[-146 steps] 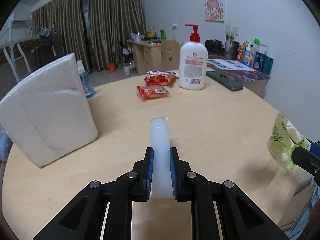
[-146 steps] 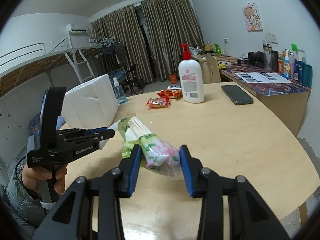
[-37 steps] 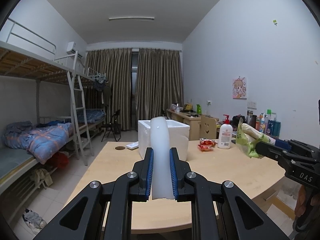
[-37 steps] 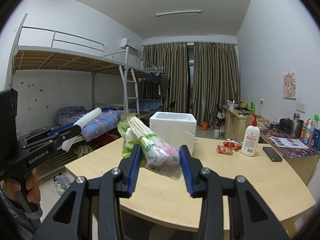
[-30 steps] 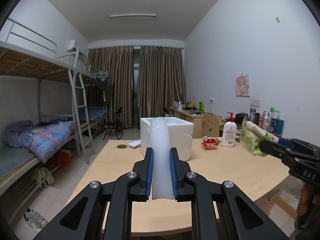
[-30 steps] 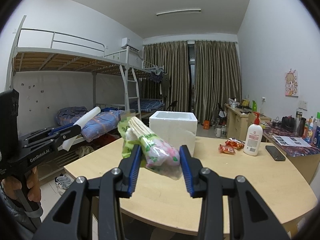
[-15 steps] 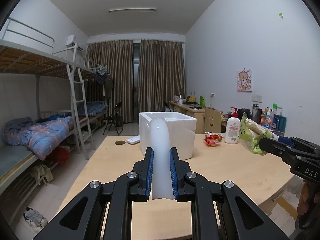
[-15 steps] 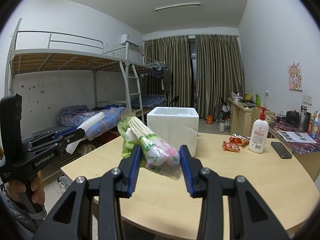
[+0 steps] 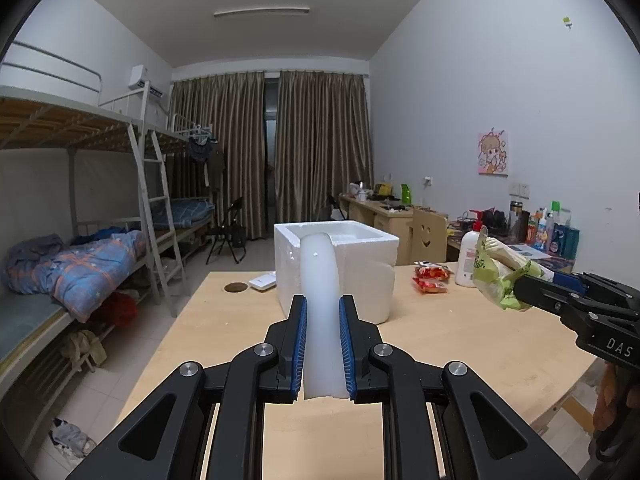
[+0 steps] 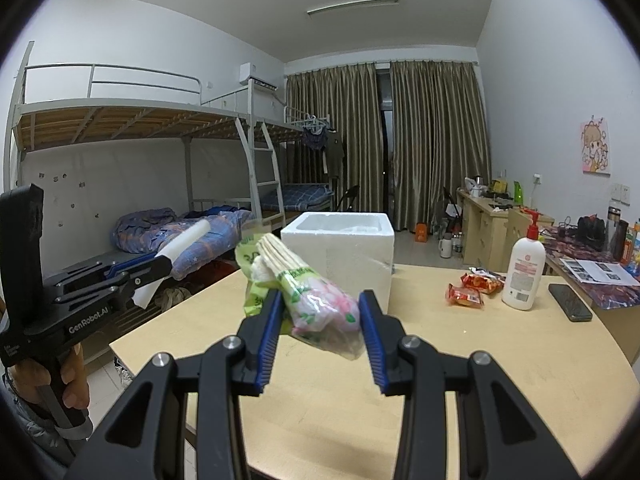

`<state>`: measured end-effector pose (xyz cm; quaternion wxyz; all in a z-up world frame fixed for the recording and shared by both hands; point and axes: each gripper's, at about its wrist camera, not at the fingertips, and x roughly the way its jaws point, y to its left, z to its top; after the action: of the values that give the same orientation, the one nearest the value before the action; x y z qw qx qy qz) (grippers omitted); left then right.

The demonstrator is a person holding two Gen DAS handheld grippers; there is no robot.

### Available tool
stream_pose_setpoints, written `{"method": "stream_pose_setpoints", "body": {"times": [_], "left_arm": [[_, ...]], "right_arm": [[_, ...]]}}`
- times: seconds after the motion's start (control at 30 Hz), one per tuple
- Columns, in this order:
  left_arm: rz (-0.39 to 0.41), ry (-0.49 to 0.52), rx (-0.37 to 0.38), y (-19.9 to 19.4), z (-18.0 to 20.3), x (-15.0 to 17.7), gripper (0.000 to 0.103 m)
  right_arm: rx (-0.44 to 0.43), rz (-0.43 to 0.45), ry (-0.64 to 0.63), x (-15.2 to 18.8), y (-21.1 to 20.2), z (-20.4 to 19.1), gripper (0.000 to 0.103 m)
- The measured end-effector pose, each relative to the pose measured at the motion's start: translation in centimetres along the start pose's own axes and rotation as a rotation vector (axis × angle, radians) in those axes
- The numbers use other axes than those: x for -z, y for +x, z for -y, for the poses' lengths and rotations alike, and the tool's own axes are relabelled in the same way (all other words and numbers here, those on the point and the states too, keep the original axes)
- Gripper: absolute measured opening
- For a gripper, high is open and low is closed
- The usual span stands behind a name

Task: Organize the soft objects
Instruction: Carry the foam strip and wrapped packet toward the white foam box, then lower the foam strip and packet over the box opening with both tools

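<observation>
The white foam strip (image 9: 322, 300) reads as very light and springy: it stands up from the left gripper (image 9: 323, 350) and its free end curls forward, reaching up across the front wall of the white foam box (image 9: 360, 272), so a grip low on its length, as here, leaves the tip free to sway. I would judge it hard to damage but easy to squash; the two blue pads (image 9: 299, 350) press flat on both of its sides, nearly together, with only the strip's thickness between them.

The tissue pack (image 10: 316, 300) in the right gripper (image 10: 320, 338) is a soft plastic-wrapped bundle, green and pink print, with pale folded edges fanning out at its far end toward 11 o'clock. The film looks slick and the contents compressible, so it is best taken across its body. The jaws stand partway apart, clamped on the pack's near end; its left side lies on the left pad, while the right pad meets mostly loose, crinkled film, which I judge the weaker contact.

Both things hang in the air over the near edge of the wooden table (image 10: 520, 380). The box sits ahead at 12 o'clock, its top open. Snack packets (image 10: 466, 294) and a lotion pump bottle (image 10: 524, 276) lie at 2 o'clock.
</observation>
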<state>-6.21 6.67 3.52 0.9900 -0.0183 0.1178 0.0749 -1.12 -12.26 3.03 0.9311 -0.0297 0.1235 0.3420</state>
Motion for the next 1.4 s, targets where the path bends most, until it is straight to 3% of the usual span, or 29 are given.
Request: {"method": "stream_pose_setpoints", "body": {"times": [1.4], "left_arm": [[-0.039, 0.005, -0.012, 6.3, -0.8, -2.3, 0.017]], "right_arm": [[-0.010, -0.050, 0.031, -2.1, 4.5, 1.4, 0.044]]}}
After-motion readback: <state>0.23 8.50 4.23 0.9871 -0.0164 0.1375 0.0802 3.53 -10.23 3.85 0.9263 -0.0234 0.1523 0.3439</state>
